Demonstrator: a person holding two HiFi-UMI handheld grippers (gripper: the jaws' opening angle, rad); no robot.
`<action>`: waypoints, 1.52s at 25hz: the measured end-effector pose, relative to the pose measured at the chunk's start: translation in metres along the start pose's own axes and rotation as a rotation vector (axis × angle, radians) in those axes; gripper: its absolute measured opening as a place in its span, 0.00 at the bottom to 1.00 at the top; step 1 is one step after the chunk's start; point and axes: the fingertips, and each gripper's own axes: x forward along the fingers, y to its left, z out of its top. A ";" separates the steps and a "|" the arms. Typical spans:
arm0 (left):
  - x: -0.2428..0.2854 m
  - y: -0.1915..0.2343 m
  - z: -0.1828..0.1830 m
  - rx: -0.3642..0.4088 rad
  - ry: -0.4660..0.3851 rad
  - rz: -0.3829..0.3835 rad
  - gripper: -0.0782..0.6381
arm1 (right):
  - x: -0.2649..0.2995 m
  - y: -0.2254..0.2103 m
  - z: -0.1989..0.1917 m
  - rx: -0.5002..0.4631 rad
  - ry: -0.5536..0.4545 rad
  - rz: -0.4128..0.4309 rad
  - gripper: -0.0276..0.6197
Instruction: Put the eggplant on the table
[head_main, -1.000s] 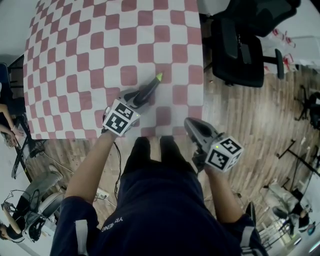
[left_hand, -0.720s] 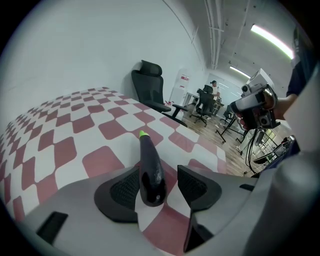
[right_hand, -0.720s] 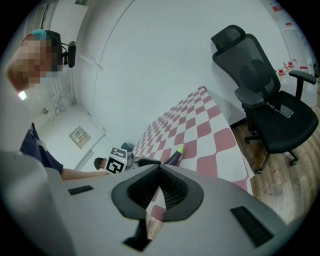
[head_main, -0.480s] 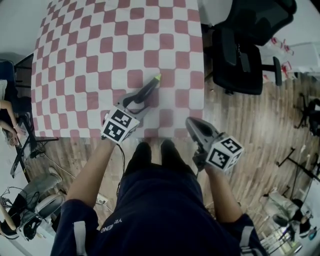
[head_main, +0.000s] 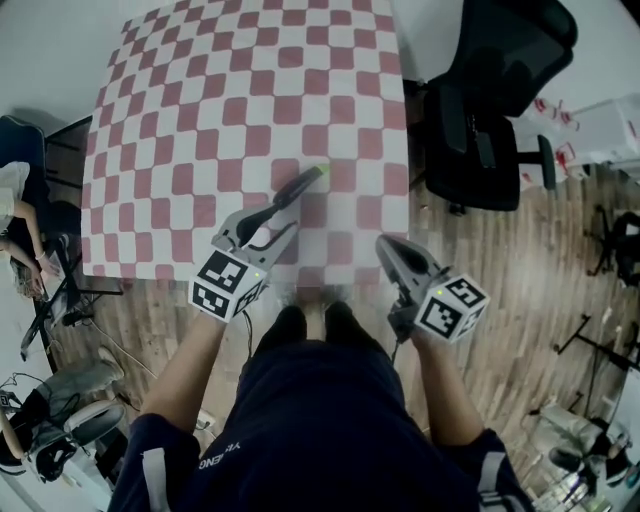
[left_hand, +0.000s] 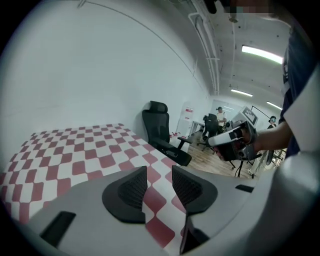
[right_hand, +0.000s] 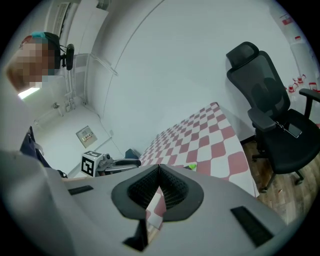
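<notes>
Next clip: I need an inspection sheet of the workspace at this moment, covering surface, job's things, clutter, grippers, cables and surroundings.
Surface: table under a red-and-white checked cloth.
Job's things: eggplant lies on the cloth, green stem end pointing away from the person.
Clutter: nothing seen on the cloth.
Grippers: left gripper jaws closing, nothing between them; right gripper shut, empty.
Cables: thin cables on the floor at left.
Surroundings: black office chair right of the table; wooden floor.
</notes>
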 end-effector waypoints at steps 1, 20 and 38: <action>-0.007 -0.001 0.006 -0.004 -0.021 0.001 0.34 | 0.000 0.003 0.003 -0.007 -0.007 0.002 0.07; -0.099 -0.033 0.060 -0.012 -0.262 -0.069 0.15 | -0.009 0.103 0.043 -0.223 -0.097 0.122 0.07; -0.109 -0.029 0.056 -0.037 -0.283 -0.073 0.15 | -0.004 0.132 0.042 -0.336 -0.073 0.134 0.07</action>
